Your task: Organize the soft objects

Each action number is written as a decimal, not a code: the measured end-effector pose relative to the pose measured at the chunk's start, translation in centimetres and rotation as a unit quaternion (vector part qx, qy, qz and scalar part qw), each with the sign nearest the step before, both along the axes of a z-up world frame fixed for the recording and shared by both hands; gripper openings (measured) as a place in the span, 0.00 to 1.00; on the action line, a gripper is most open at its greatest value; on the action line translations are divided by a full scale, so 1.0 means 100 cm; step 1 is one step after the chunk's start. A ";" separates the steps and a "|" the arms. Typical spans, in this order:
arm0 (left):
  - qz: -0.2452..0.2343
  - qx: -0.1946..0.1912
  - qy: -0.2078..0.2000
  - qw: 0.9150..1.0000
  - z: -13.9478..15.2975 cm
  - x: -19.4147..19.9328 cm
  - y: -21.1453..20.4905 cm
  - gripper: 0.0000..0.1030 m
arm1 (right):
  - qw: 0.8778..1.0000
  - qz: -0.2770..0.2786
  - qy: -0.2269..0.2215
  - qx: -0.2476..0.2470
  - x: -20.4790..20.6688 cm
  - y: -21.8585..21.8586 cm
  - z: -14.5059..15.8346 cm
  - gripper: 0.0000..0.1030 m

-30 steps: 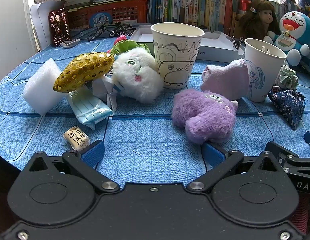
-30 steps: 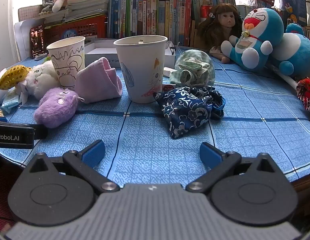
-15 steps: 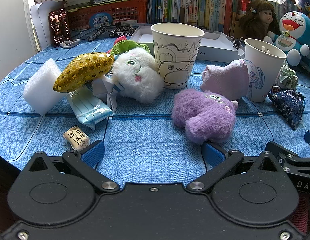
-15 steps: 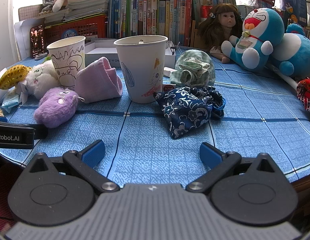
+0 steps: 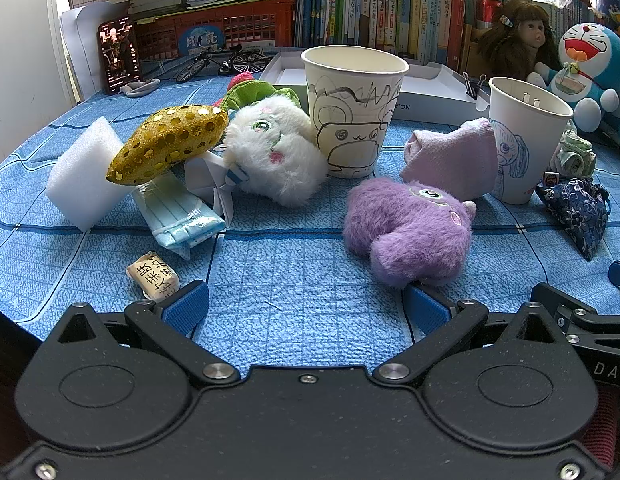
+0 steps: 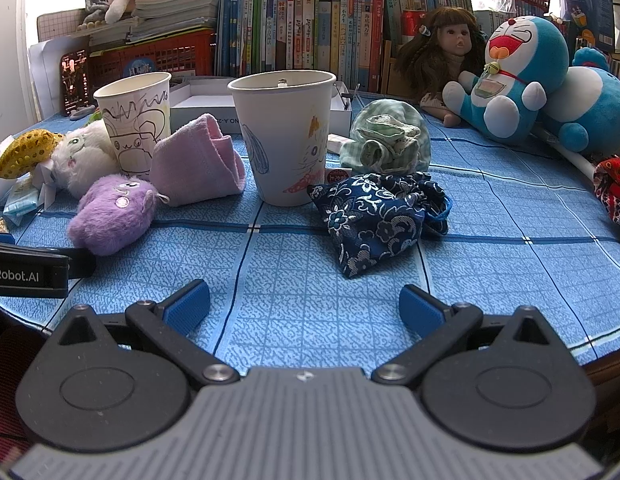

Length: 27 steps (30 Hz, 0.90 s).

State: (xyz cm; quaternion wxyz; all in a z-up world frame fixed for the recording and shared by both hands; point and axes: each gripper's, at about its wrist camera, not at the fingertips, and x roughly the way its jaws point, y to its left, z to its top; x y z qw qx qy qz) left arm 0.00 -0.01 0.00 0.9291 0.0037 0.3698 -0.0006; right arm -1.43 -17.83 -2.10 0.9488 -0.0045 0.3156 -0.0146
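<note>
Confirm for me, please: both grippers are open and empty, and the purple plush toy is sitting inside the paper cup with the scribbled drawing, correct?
Not quite. The purple plush toy lies on the blue tablecloth in front of the scribbled paper cup, not inside it, as the left wrist view shows. The rest holds: the left gripper and right gripper are both open and empty.

red patterned cloth cut by right edge, face mask partly under gold pouch
</note>
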 end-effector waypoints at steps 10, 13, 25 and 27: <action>0.000 0.000 0.000 1.000 0.000 0.000 0.000 1.00 | 1.000 0.000 0.000 0.000 0.000 0.000 0.000 1.00; 0.000 0.000 0.000 1.000 0.000 0.000 0.000 1.00 | 1.000 0.000 0.000 0.000 0.000 0.000 0.000 1.00; -0.011 0.001 -0.006 1.000 0.000 -0.002 0.001 1.00 | 1.000 0.002 -0.004 0.003 0.000 0.000 -0.001 1.00; -0.015 0.001 -0.004 1.000 0.001 -0.002 0.003 1.00 | 1.000 0.001 -0.005 0.003 -0.001 0.000 -0.001 1.00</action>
